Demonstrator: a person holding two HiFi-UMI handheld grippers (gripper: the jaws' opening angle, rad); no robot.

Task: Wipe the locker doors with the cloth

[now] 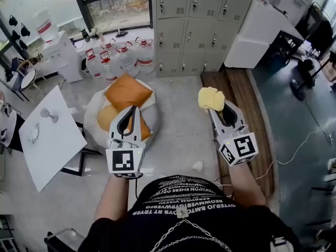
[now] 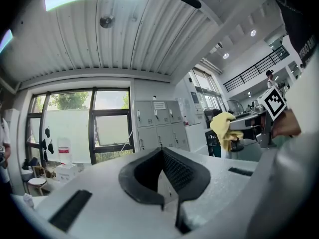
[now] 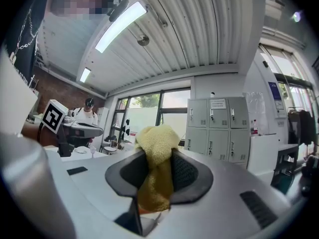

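We hold a soft, fuzzy yellow cloth (image 1: 211, 98) in our right gripper (image 1: 220, 112). The cloth is scrunched up into a lump. It looks thick, like a little towel.

In the right gripper view, the two black fingers (image 3: 187, 173) squeeze the cloth from both sides. One bit puffs out past the tips. A longer bit hangs down between the fingers, toward the gripper's body. The cloth is up in the air and touches nothing but the fingers.

Our left gripper (image 1: 131, 111) holds nothing. Its fingertips are pressed together, with a bare hole behind them. In the head view it shows over a round white beanbag (image 1: 92, 114) with big orange cushions (image 1: 127, 91) on it. A flat white table (image 1: 58, 140) is at our left.

Farther off, the tall grey metal lockers (image 1: 194, 25) stand against the wall, well apart from the cloth. To the left of them, a bunch of big clear water bottles (image 1: 121, 56) stands under a window.

In the head view the cloth covers the tips of the right fingers, so we cannot see them there. The top lockers are cut off by the edge of that view. The little labels on the locker doors are too small to read.
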